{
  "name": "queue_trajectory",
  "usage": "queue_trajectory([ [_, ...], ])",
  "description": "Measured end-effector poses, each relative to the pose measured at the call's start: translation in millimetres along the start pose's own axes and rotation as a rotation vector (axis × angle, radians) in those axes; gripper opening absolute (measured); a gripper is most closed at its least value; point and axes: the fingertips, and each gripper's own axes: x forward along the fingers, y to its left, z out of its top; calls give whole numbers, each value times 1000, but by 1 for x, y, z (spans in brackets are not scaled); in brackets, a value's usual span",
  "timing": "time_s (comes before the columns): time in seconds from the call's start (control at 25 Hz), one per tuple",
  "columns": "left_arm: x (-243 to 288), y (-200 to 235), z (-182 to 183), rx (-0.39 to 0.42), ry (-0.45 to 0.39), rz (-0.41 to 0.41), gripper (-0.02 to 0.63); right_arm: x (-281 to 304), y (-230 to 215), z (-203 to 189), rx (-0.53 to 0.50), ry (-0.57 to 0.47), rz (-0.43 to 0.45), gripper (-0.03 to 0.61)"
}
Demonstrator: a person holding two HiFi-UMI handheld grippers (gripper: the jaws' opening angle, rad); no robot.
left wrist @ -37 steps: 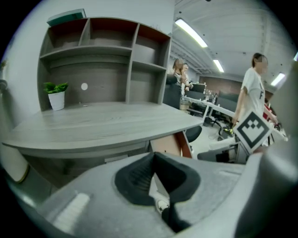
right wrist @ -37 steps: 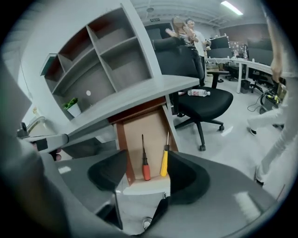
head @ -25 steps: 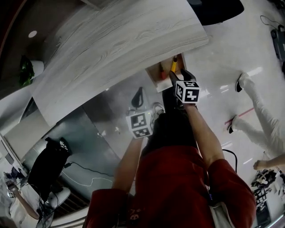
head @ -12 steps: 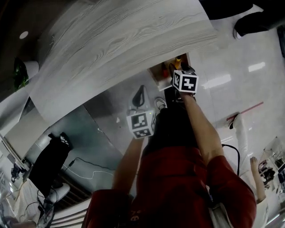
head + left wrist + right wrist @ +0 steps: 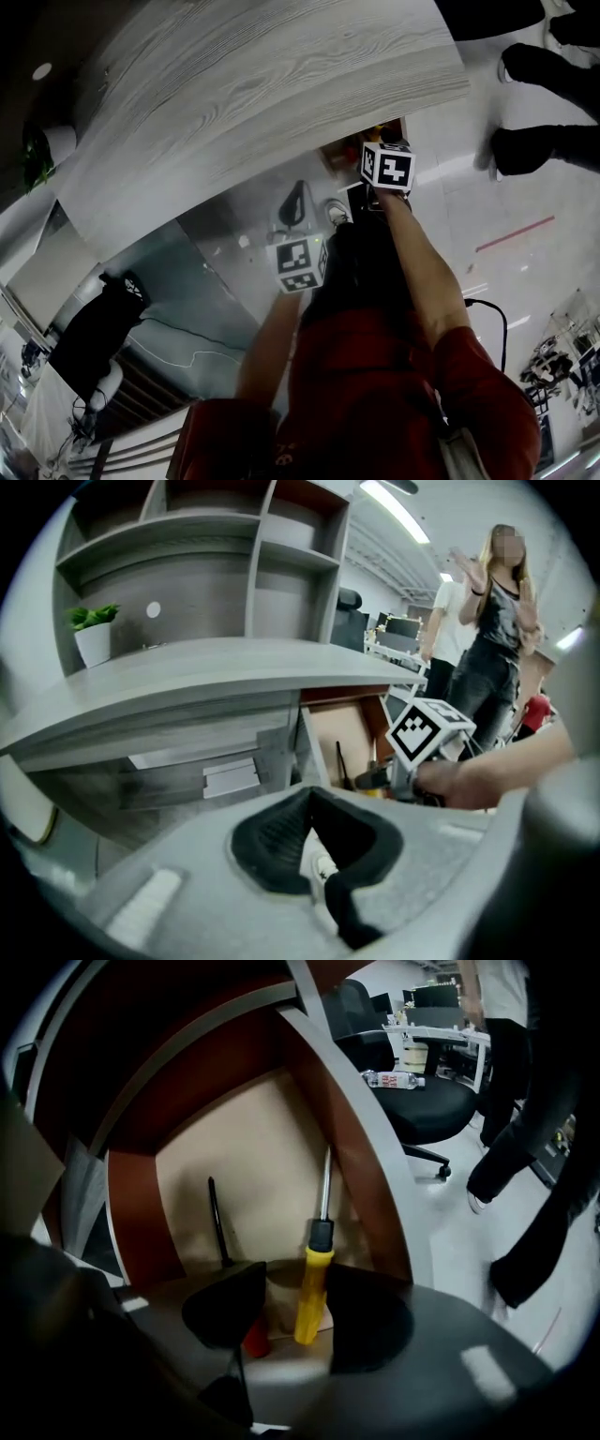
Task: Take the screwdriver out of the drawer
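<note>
Screwdriver [image 5: 312, 1288]: yellow handle, black collar, steel shaft (pointing away from the jaws).
Right gripper [image 5: 295, 1283]: unclenched, jaws just closing, handle between them.
Left gripper [image 5: 311, 799]: jaws together.

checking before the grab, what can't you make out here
- Red handle: right gripper view, mostly behind the right claw, whose jaws have just been closing either side of the yellow screwdriver.
- Its tip type: same view, too small.
- Drawer interior: head view, blocked by that claw's marker cube.
</note>
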Motion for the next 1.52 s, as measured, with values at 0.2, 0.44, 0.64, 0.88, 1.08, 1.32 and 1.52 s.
queue_trajectory([
  [0.2,1,-1,-2,-4,6,3,-2,-1,0,1,-42,1,21,167],
  [0.44,-2,-2,-8,-3,10,9,-2,1,0,-1,-57,2,28,83],
  [0.64,-8,-3,-7,2,-4,11,-2,-4,1,-4,-47,8,49,80],
  [0.88,-22,-8,-2,7,-17,1,-2,-26,12,-3,-61,12,76,80],
  [1.08,-39,-12,6,21,-50,-8,-2,-49,20,-8,-69,8,88,80],
  [1.32,-72,-21,14,27,-90,-20,-2,-94,28,-24,-76,-4,83,80],
  [1.52,-103,-22,17,27,-113,-21,-2,-133,40,-40,-92,-29,92,80],
])
